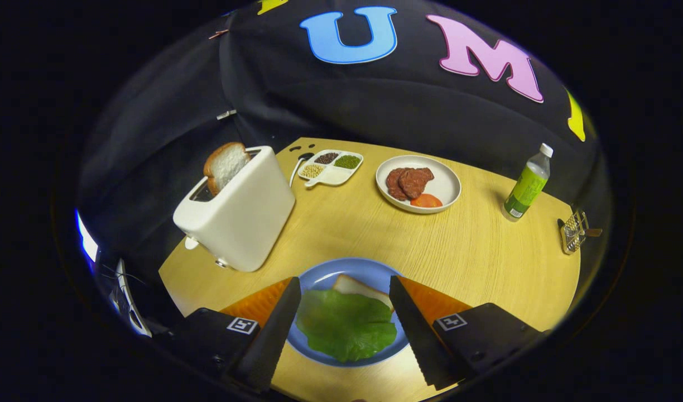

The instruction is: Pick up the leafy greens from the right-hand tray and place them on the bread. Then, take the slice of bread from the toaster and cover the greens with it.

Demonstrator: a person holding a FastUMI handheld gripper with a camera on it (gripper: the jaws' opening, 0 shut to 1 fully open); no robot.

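Jaws (pixel 344 290) apart and empty, hanging over the blue plate (pixel 319 277) at lower centre of the frame. Leafy greens (pixel 344 324) already lying on the bread (pixel 359 287) there, covering most of it, only a pale corner of crust peeking out at the far side; first half of the job judged done. Next item: slice of bread (pixel 225 165) standing upright in the slot of the white toaster (pixel 238 215), upper left of the frame, top half well clear of the slot. Likely light, soft and crumbly, easily dented or torn under a hard squeeze; dry surface, so little risk of slipping. Best taken across the two flat faces on the exposed upper part, gently, then lifted straight up to keep from snagging in the slot. Elsewhere on the table (pixel 375 234): a divided dish of beans (pixel 330 166), a white plate with meat slices and tomato (pixel 418 184), a bottle (pixel 527 188) at the right.
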